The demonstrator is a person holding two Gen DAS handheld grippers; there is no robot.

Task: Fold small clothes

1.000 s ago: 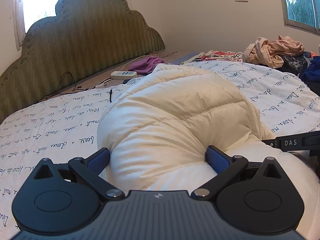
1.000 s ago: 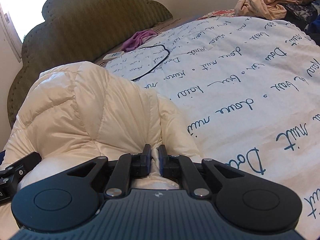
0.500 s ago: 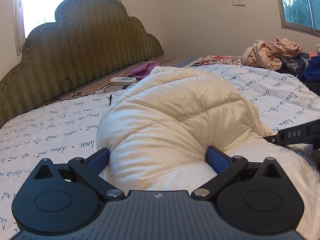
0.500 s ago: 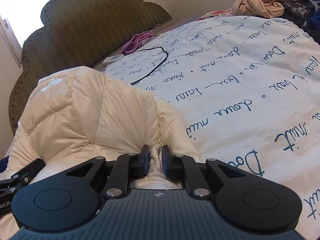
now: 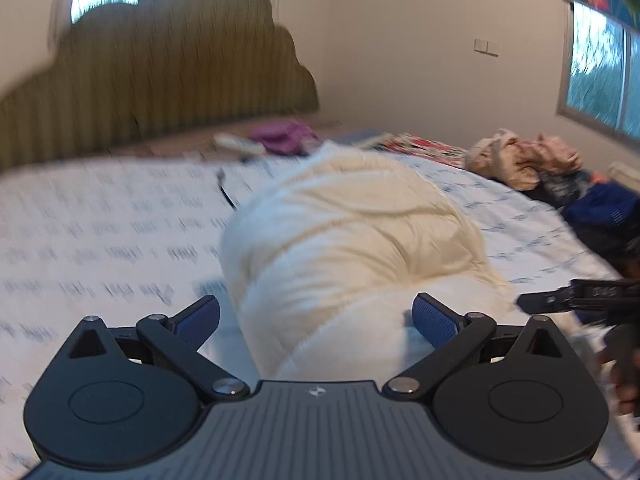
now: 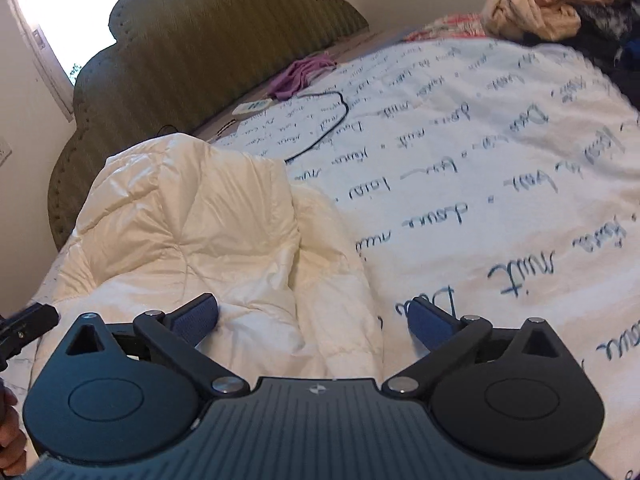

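Observation:
A cream quilted puffer jacket (image 5: 352,232) lies bunched in a folded mound on the bed's white sheet with blue script (image 5: 120,240). My left gripper (image 5: 316,318) is open, its blue pads on either side of the jacket's near end, not pinching it. In the right wrist view the jacket (image 6: 208,220) lies at left. My right gripper (image 6: 314,318) is open over the jacket's near right edge and holds nothing. The right gripper's tip shows in the left wrist view (image 5: 576,300).
A green padded headboard (image 6: 200,48) stands behind. A purple garment (image 6: 300,74), a white remote (image 6: 250,108) and a black cable (image 6: 320,136) lie near it. A pile of peach and dark clothes (image 5: 528,160) sits at the far right.
My right gripper has opened and let go of the jacket's edge. My left gripper, still open, has pulled back and up from the jacket; its view is blurred by motion.

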